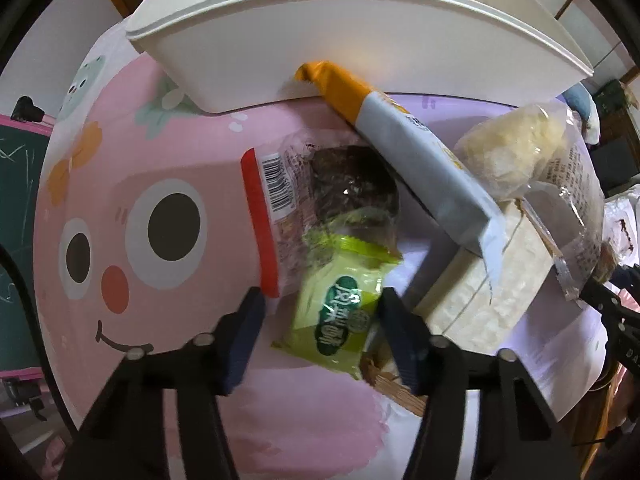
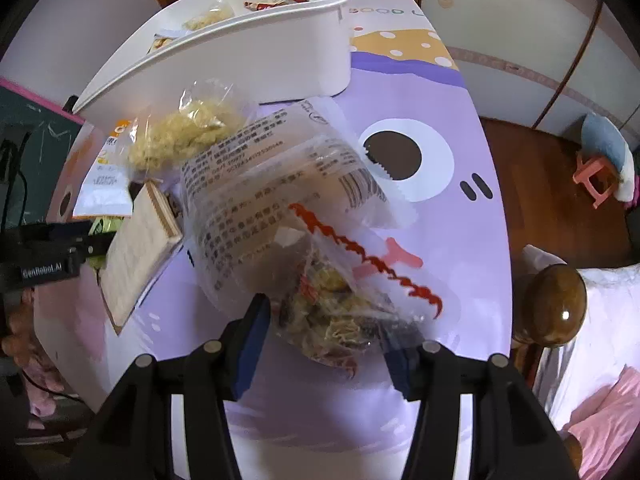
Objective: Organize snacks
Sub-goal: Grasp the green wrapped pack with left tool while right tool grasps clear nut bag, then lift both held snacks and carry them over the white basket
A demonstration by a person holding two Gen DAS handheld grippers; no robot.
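Premises: a lived-in home, likely a child's room. Evidence: cartoon-face table cover (image 2: pixel 460 200) in pink and lilac; green chalkboard (image 1: pixel 20 184) at far left; small pink stool (image 2: pixel 596 178) on wooden floor (image 2: pixel 532 184), right; carved wooden post (image 2: pixel 554 306) near right.

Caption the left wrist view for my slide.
Open left gripper straddles a green snack packet before the white bin.
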